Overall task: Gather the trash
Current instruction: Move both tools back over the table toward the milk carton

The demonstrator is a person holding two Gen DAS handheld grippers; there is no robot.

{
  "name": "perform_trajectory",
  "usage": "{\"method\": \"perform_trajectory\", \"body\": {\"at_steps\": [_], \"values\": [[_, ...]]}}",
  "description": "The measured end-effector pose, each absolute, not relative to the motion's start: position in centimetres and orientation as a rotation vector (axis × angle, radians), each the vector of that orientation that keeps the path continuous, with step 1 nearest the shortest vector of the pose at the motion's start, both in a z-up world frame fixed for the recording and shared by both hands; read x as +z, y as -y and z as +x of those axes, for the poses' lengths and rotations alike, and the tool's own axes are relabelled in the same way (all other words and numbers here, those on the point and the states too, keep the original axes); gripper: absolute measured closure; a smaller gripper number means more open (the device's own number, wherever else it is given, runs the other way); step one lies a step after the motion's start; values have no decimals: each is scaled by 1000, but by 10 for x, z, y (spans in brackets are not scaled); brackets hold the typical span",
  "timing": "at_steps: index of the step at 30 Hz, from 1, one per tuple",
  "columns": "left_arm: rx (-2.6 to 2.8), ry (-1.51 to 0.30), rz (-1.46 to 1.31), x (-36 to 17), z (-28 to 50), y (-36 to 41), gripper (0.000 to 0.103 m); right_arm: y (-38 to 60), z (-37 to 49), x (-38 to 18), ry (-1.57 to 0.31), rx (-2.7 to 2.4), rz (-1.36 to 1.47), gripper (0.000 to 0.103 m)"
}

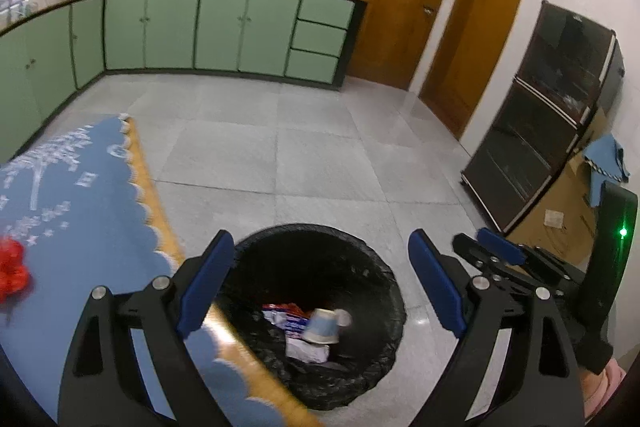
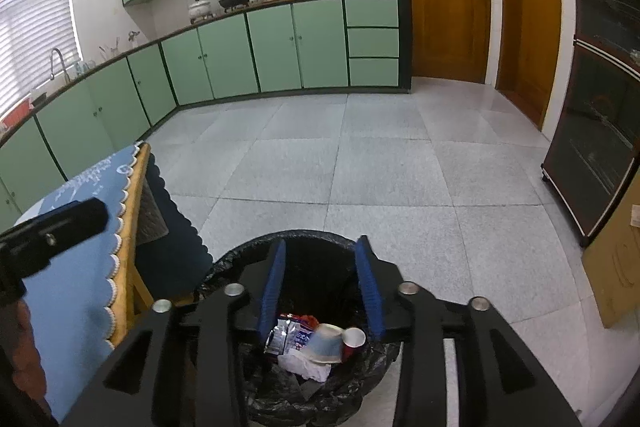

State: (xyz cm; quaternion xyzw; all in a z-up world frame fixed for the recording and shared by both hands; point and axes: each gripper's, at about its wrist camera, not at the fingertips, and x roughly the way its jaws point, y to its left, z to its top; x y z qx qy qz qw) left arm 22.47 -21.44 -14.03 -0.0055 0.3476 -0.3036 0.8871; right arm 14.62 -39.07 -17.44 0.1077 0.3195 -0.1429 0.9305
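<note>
Left gripper (image 1: 320,275) tilted downward, jaws spread wide, nothing between them. Right gripper (image 2: 320,291) tilted downward too, jaws parted about halfway, pads gripping nothing.

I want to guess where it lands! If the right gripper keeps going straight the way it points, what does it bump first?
Probably the trash in the black bin: the right gripper, jaws open and empty, points down at the blue paper cup.

Below my claws, a black-lined bin (image 2: 320,379) holds a tipped blue cup (image 2: 325,343), with wrappers (image 2: 290,337) at its nine o'clock.
</note>
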Motion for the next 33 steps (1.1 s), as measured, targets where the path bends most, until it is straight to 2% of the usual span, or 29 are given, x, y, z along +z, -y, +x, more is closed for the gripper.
{"method": "perform_trajectory", "body": {"at_steps": [7,11,19,29,33], "values": [[-462,-668,-56,-119,207,142,15,360,135,-155,-602,-259,207,31],[-307,-637,-35,-113,191,90,15,330,135,-145,-585,-207,194,23],[29,-613,-10,-114,157,0,15,261,142,-137,-573,-85,168,18],[134,-699,-45,-146,167,-42,15,180,151,-148,-609,30,78,18],[134,-723,-63,-157,175,-48,25,167,152,-149,-614,50,55,18]]}}
